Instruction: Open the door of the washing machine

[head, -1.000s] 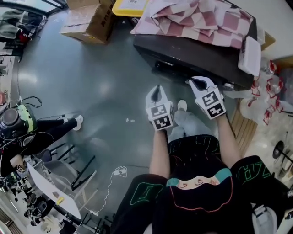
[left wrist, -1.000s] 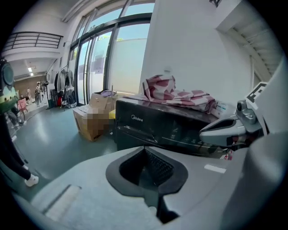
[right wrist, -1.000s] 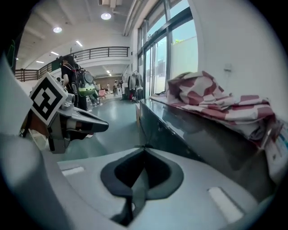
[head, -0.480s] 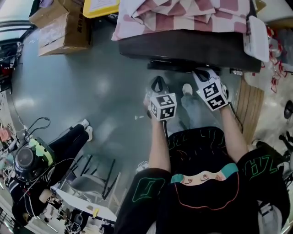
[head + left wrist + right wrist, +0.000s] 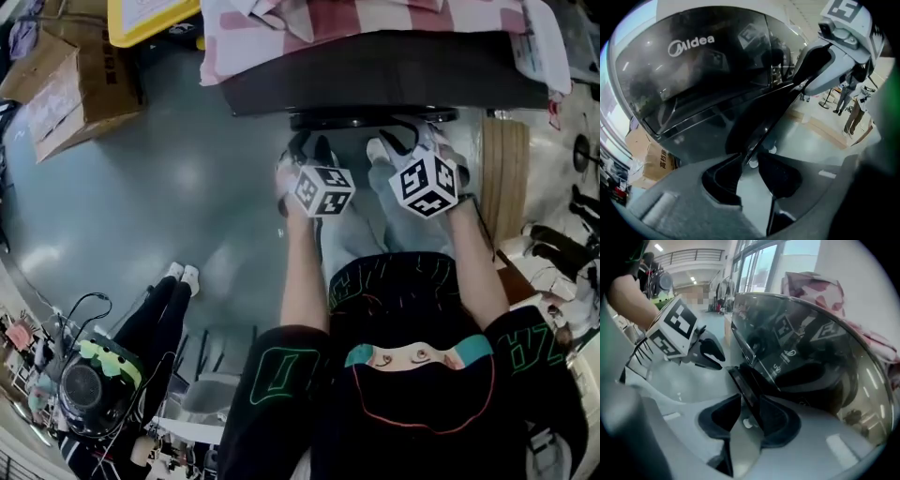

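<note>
The black washing machine point(image 5: 375, 84) stands ahead of me, its round dark glass door point(image 5: 717, 84) filling both gripper views. The door's rim point(image 5: 375, 118) shows as a black curve below the machine's front. My left gripper point(image 5: 305, 152) and right gripper point(image 5: 412, 141) hang side by side just in front of that rim. In the left gripper view the jaws point(image 5: 750, 164) are opening, and the door's edge point(image 5: 761, 136) runs into the gap without the pads pressing on it. The right gripper's jaws point(image 5: 746, 420) are opening too, with the door's edge point(image 5: 743, 385) between them.
A pink checkered cloth point(image 5: 375, 23) lies on top of the machine. A cardboard box point(image 5: 66, 84) and a yellow tray point(image 5: 150, 19) sit at the back left. A wooden pallet point(image 5: 506, 169) lies at the right. Another person's feet point(image 5: 178, 277) are at the left.
Both grippers have sunk toward the machine's front. The left one has rolled over. Both pairs of jaws were shut before and now stand apart around the door's edge.
</note>
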